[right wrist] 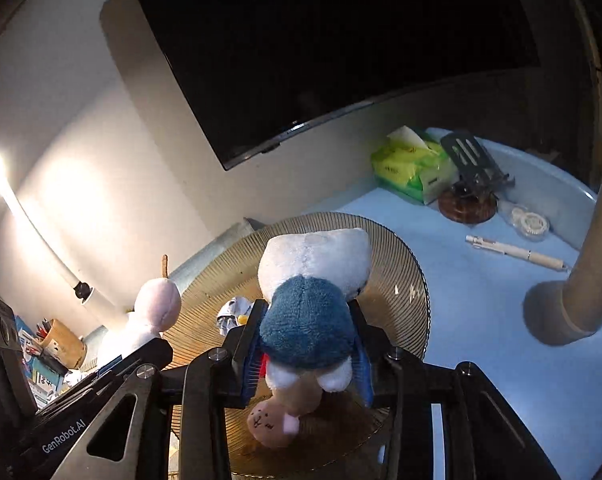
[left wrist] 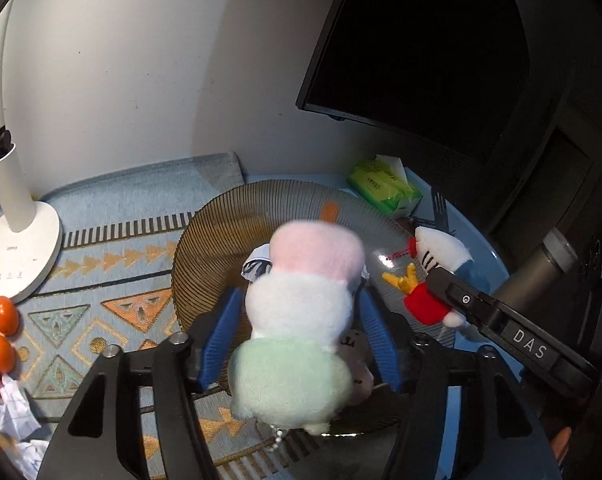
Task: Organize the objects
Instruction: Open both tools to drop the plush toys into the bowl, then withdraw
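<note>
A: Where are we?

B: A pale wall, a dark monitor [left wrist: 413, 40] above, and a worktop [right wrist: 481, 320] in blue, part covered by a patterned mat [left wrist: 113, 280]. A white lamp [left wrist: 17, 248] stands at 9 o'clock in the left view, with two oranges [left wrist: 5, 332] and crumpled paper [left wrist: 13, 408] near its base.

A: And the left gripper [left wrist: 297, 344]?

B: Its blue jaws are closed on a pastel plush [left wrist: 297, 320], pink, white and green in bands. The long axis runs from 6 to 12 o'clock, straight out along the fingers [left wrist: 217, 340], and the plush hangs over the ribbed plate [left wrist: 205, 248]. At 3 o'clock the other gripper carries a doll [left wrist: 441, 264].

A: What is on the plate?

B: A small beige plush [left wrist: 357, 368] just under the pastel one, and something dark and white [left wrist: 257, 264] past it; I can't tell what that is.

A: The right view?

B: The right gripper [right wrist: 309, 348] has its jaws clamped on the doll [right wrist: 313, 300], blue back towards the camera, white head pointing to 12 o'clock, also above the plate [right wrist: 405, 292]. The beige plush [right wrist: 273, 420] lies on the plate at 6 o'clock, right below. The pastel plush [right wrist: 149, 316] shows at 9 o'clock, beside the rim.

A: Anything else?

B: Tissues [right wrist: 413, 168], a spatula [right wrist: 469, 156] on a stand, and a pen [right wrist: 517, 256] at 2 o'clock, well apart from the plate.

A: So the next move?

B: My guess: both toys go down onto the plate. Each is already above it, so it turns on lowering clear of the beige plush. The right hand looks nearer the plate's middle.
</note>
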`<action>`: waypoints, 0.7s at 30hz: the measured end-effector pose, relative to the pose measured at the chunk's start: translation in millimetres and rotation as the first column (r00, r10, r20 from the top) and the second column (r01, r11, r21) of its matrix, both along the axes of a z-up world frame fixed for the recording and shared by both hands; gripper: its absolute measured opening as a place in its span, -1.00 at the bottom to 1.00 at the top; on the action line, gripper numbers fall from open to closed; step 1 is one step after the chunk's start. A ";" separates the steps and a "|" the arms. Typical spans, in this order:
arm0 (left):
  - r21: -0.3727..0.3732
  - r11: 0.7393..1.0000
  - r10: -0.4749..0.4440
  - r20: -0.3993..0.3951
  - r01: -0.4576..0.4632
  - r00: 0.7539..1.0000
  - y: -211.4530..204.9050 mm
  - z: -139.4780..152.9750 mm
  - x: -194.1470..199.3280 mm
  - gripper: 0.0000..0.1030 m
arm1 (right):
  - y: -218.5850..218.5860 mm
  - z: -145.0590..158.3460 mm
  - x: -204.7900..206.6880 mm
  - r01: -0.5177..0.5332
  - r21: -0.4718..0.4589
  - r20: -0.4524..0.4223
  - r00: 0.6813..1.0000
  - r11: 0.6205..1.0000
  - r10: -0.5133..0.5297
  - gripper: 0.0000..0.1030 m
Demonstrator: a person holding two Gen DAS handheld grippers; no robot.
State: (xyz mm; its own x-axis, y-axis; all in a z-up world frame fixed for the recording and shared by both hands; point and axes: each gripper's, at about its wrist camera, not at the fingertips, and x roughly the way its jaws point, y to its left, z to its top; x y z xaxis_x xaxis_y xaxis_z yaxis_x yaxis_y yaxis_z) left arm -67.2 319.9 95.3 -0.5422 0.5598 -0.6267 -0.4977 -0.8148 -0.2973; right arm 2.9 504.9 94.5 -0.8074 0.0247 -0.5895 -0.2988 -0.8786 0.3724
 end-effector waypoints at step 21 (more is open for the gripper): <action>0.145 0.954 0.236 0.171 -0.261 0.957 -251.2 33.8 80.8 0.82 | -153.3 52.8 51.3 -0.402 -0.113 -0.129 0.913 0.909 0.388 0.29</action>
